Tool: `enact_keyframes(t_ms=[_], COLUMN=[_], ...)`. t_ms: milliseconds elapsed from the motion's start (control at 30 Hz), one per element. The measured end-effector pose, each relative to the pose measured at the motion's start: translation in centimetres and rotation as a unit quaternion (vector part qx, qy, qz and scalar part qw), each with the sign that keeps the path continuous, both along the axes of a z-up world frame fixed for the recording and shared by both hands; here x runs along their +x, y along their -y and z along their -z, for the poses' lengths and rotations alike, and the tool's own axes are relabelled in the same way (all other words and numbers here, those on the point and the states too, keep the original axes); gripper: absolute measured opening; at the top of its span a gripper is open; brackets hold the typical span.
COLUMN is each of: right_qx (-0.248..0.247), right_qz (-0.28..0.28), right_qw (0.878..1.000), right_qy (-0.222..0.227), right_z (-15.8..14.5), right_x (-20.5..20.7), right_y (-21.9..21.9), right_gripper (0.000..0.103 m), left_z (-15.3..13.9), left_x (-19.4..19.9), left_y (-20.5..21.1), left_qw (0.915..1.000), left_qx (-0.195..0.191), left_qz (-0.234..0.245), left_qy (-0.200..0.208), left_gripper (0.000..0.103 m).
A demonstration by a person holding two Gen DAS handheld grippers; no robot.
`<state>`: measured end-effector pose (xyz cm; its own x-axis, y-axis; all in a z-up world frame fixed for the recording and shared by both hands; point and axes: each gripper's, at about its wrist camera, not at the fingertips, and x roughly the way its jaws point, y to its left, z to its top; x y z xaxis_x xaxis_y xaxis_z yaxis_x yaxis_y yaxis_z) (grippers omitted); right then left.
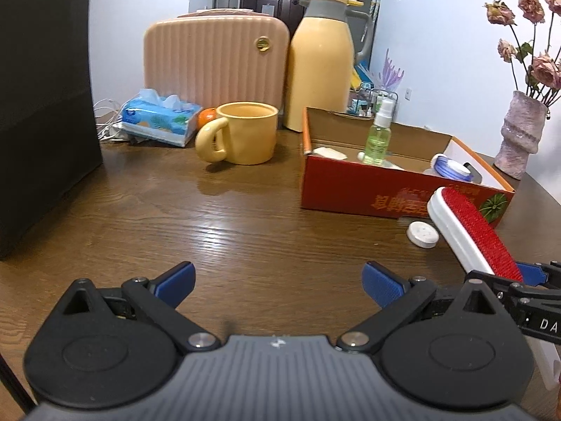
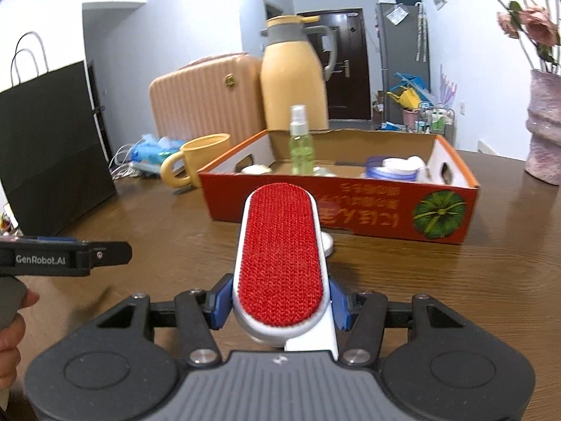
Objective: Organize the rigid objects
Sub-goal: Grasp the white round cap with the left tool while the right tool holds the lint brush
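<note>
Jaws of the right gripper point(image 2: 280, 303) clamp the lint brush point(image 2: 280, 256) near its handle, above the table point(image 2: 455, 280) before the box point(image 2: 350, 214); light, stiff plastic, while left gripper point(image 1: 278, 286) gapes empty.

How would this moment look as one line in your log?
right gripper: shut on lint brush | left gripper: open | red box: ahead

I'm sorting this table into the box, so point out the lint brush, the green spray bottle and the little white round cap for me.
lint brush point(image 2: 280, 252), right wrist view, middle of its red pad.
green spray bottle point(image 1: 377, 139), left wrist view, its green body.
white round cap point(image 1: 422, 234), left wrist view, its flat top.
</note>
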<state>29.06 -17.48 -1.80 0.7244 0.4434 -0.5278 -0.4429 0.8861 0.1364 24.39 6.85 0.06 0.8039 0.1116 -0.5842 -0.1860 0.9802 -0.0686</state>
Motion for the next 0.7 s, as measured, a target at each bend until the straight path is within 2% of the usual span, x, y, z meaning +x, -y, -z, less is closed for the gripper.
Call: enact_keyframes(t_ms=[700], right_qx=[0.031], right_qz=[0.083], right_qw=[0.996], right_qy=[0.026], right_z=[0.0], right_x=[2.3], right_y=[9.0], right_gripper=[0.055], left_z=[0.3], left_x=[3.7], left_y=[8.1], left_qw=[0.9984], left_qx=[0.014], left_qz=[0.052], left_qy=[-0.019], left_gripper=[0.103])
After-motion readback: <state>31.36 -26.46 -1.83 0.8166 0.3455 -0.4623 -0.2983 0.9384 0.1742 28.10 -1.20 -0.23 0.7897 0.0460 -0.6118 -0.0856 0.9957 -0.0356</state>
